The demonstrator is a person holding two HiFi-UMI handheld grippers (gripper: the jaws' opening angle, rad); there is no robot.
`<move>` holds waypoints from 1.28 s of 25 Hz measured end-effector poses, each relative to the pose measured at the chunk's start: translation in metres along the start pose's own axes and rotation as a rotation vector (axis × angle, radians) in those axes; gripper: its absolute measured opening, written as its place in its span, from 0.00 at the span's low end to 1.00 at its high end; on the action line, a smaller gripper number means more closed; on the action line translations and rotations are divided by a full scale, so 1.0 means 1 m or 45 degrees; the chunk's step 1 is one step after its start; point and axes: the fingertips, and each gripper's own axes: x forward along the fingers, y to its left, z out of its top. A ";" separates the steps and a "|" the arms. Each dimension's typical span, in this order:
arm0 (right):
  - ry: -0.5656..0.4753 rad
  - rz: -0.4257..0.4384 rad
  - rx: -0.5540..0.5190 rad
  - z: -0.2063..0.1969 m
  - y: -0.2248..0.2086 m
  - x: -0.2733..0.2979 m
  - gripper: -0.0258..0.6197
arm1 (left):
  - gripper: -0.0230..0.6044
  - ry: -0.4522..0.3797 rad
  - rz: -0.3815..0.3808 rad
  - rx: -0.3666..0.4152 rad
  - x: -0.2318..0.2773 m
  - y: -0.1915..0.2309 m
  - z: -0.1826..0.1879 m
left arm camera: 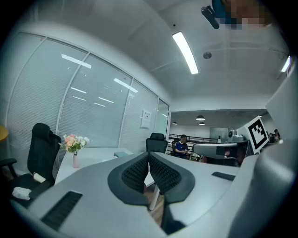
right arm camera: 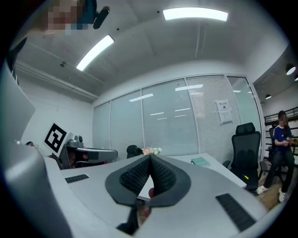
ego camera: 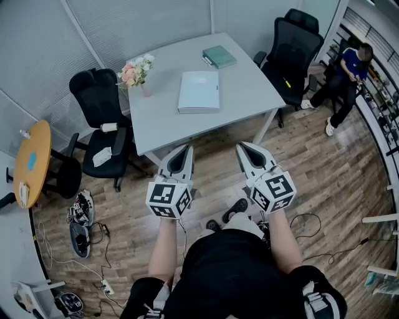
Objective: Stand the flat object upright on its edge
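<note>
- Our left gripper (ego camera: 182, 151) and right gripper (ego camera: 244, 148) hang short of the table (ego camera: 249, 93), jaws closed on nothing.
- Our head view shows the white folder (ego camera: 199, 91) flat on it; the right gripper view adds a ceiling lamp (right arm camera: 195, 14).

Bright, even light falls from long ceiling lamps (left arm camera: 185, 52) — they burn out white in both gripper views. The pale counter (ego camera: 249, 93) is evenly lit, with only soft shadows on the floor (ego camera: 324, 168). Every view bows at the edges and darkens in the corners — the left tongs (left arm camera: 149, 155) look slightly soft.
</note>
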 end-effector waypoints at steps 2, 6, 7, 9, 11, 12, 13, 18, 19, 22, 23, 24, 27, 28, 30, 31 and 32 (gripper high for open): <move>-0.005 -0.004 -0.007 0.001 -0.003 0.001 0.06 | 0.08 -0.005 -0.013 0.001 0.006 -0.002 0.001; -0.011 -0.004 -0.014 0.001 -0.005 -0.002 0.06 | 0.08 -0.007 -0.017 -0.006 0.008 -0.006 -0.002; -0.008 -0.002 -0.017 0.000 -0.004 -0.002 0.06 | 0.08 -0.005 -0.017 -0.007 0.008 -0.006 -0.003; -0.001 -0.007 -0.010 -0.002 -0.005 0.003 0.06 | 0.08 -0.003 -0.017 -0.009 0.009 -0.003 -0.004; -0.003 -0.024 0.026 -0.004 -0.008 0.011 0.06 | 0.08 0.004 -0.014 -0.017 0.009 0.004 -0.007; -0.012 -0.033 0.047 -0.005 -0.008 0.014 0.06 | 0.08 0.008 -0.011 -0.021 0.010 0.008 -0.008; -0.021 -0.037 0.061 -0.006 -0.009 0.016 0.07 | 0.08 0.012 -0.008 -0.024 0.010 0.011 -0.011; -0.018 -0.024 0.038 -0.010 -0.016 0.023 0.07 | 0.08 0.019 0.010 -0.038 0.021 0.017 -0.017; -0.016 -0.026 0.027 -0.011 -0.019 0.027 0.07 | 0.08 0.020 0.013 -0.037 0.026 0.020 -0.017; -0.011 -0.028 0.004 -0.014 -0.028 0.046 0.07 | 0.08 0.027 0.033 -0.026 0.038 0.030 -0.017; -0.011 -0.022 0.004 -0.014 -0.032 0.052 0.07 | 0.08 0.028 0.043 -0.025 0.042 0.033 -0.017; -0.013 -0.015 0.005 -0.013 -0.036 0.057 0.07 | 0.08 0.027 0.052 -0.025 0.046 0.036 -0.016; -0.021 0.006 -0.003 -0.006 -0.049 0.074 0.07 | 0.08 0.023 0.079 -0.020 0.062 0.046 -0.008; -0.024 0.014 -0.006 -0.003 -0.053 0.081 0.07 | 0.08 0.023 0.090 -0.019 0.069 0.050 -0.005; -0.029 0.030 -0.007 0.002 -0.064 0.094 0.07 | 0.08 0.020 0.110 -0.019 0.083 0.058 0.002; -0.029 0.037 -0.006 0.005 -0.071 0.100 0.07 | 0.08 0.020 0.117 -0.017 0.092 0.060 0.005; -0.029 0.042 -0.005 0.007 -0.078 0.106 0.07 | 0.08 0.022 0.122 -0.013 0.100 0.062 0.008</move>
